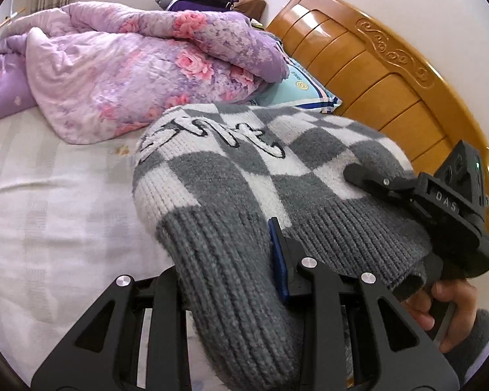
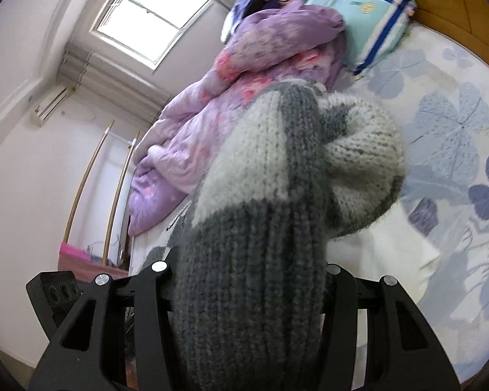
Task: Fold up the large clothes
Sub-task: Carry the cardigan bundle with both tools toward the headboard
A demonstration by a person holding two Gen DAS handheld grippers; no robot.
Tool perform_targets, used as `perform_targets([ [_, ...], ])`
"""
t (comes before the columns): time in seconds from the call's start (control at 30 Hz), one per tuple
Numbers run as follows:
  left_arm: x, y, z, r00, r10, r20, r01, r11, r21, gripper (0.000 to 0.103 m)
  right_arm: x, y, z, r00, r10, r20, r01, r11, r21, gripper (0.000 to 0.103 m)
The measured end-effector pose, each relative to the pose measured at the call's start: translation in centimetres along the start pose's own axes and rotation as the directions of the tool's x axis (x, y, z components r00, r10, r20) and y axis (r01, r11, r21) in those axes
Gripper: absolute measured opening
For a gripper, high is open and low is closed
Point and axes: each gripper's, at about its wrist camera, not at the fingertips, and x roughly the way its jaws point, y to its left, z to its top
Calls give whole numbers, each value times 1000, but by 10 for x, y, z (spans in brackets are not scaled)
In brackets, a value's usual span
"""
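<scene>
A grey and white checkered knit sweater [image 1: 244, 169] is held up over the bed. My left gripper [image 1: 244, 260] is shut on its grey ribbed hem; one blue-padded finger shows against the knit, the other is hidden under it. My right gripper [image 1: 368, 176] shows at the right of the left wrist view, clamped on the sweater's hem edge, held by a hand. In the right wrist view the sweater [image 2: 260, 228] fills the middle and my right gripper [image 2: 251, 280] is shut on the ribbed hem, its fingertips buried in the fabric.
A crumpled purple floral quilt [image 1: 130, 75] lies across the far side of the bed. A light blue pillow [image 1: 303, 91] rests against the wooden headboard [image 1: 391, 91]. The bed sheet [image 1: 49, 211] is pale with blue flowers [image 2: 456, 123]. A window [image 2: 153, 19] is on the wall.
</scene>
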Motion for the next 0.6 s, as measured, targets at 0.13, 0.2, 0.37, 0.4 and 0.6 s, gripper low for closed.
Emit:
perform_targets([
  [0.13, 42, -14, -4, 999, 47, -20, -46, 998, 33, 28, 13, -44, 5, 999, 26, -40, -23, 998, 57, 47],
  [0.2, 58, -11, -11, 997, 64, -45, -63, 998, 26, 28, 27, -65, -1, 997, 33, -71, -27, 996, 82, 47],
  [0.37, 84, 1, -41, 991, 96, -89, -89, 993, 81, 28, 43, -95, -23, 992, 54, -117, -41, 993, 110, 47],
  [0.4, 86, 2, -46, 991, 99, -93, -91, 992, 87, 28, 45, -100, -28, 990, 55, -132, -39, 992, 118, 47],
  [0.6, 106, 7, -89, 976, 130, -174, -111, 987, 113, 28, 54, -138, -63, 963, -25, -267, 68, 986, 154, 52],
])
